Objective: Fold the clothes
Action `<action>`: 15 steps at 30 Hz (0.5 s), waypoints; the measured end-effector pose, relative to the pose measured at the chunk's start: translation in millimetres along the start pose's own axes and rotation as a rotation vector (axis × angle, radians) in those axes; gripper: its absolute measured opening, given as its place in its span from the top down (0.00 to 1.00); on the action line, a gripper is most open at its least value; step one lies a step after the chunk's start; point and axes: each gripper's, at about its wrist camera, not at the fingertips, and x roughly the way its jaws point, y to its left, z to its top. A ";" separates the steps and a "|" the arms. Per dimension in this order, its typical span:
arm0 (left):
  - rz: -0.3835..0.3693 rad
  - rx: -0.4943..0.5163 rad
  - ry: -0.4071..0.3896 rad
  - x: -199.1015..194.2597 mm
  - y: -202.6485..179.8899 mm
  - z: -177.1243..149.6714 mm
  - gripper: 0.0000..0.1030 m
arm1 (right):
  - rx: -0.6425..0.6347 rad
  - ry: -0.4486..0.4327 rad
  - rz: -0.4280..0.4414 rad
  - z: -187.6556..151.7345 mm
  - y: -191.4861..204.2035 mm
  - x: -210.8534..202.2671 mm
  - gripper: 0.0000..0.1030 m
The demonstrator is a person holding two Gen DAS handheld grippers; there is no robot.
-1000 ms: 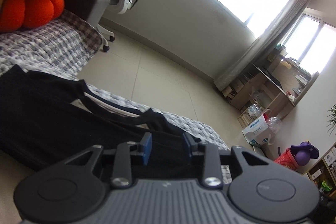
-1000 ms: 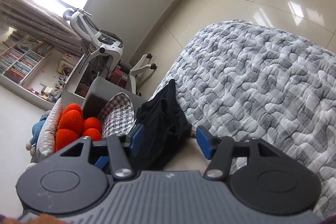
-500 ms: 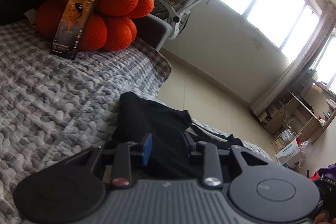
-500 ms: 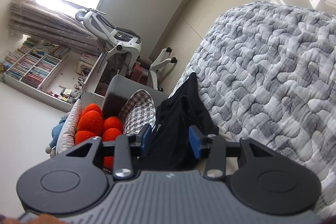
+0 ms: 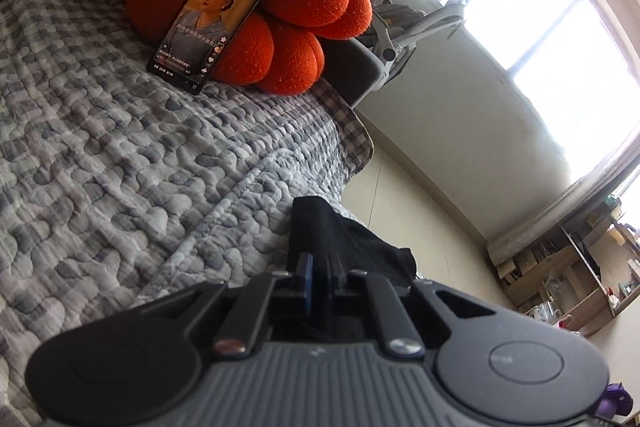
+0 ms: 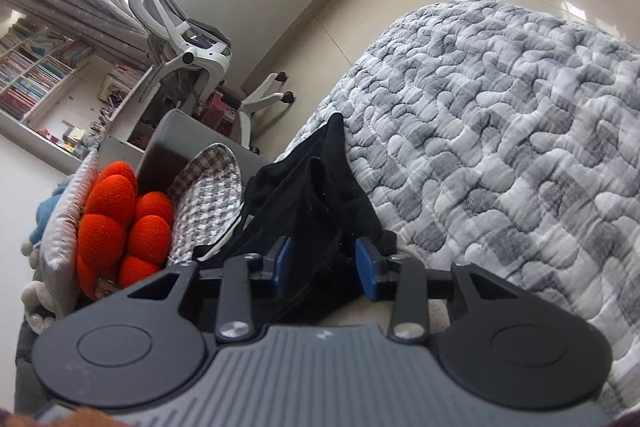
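Clearly, left gripper [image 5: 318,267] is clamped on black garment [image 5: 340,239], jaws nearly together. Right gripper [image 6: 324,261] is seen with jaws apart, bunched cloth lying between; grip cannot be told. Garment is stretched lengthwise away from both cameras, at edge of grey quilted bedspread [image 5: 120,167]. Phone [image 5: 208,25] is propped against orange cushion [image 5: 304,7]. Beyond, tiled floor [image 5: 420,219], white office chair [image 6: 188,39], bookshelves [image 6: 36,67].
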 end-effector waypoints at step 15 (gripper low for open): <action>-0.073 -0.007 0.003 0.1 -1.0 -0.6 0.97 | -0.164 -0.066 -0.087 -13.5 26.2 13.5 0.86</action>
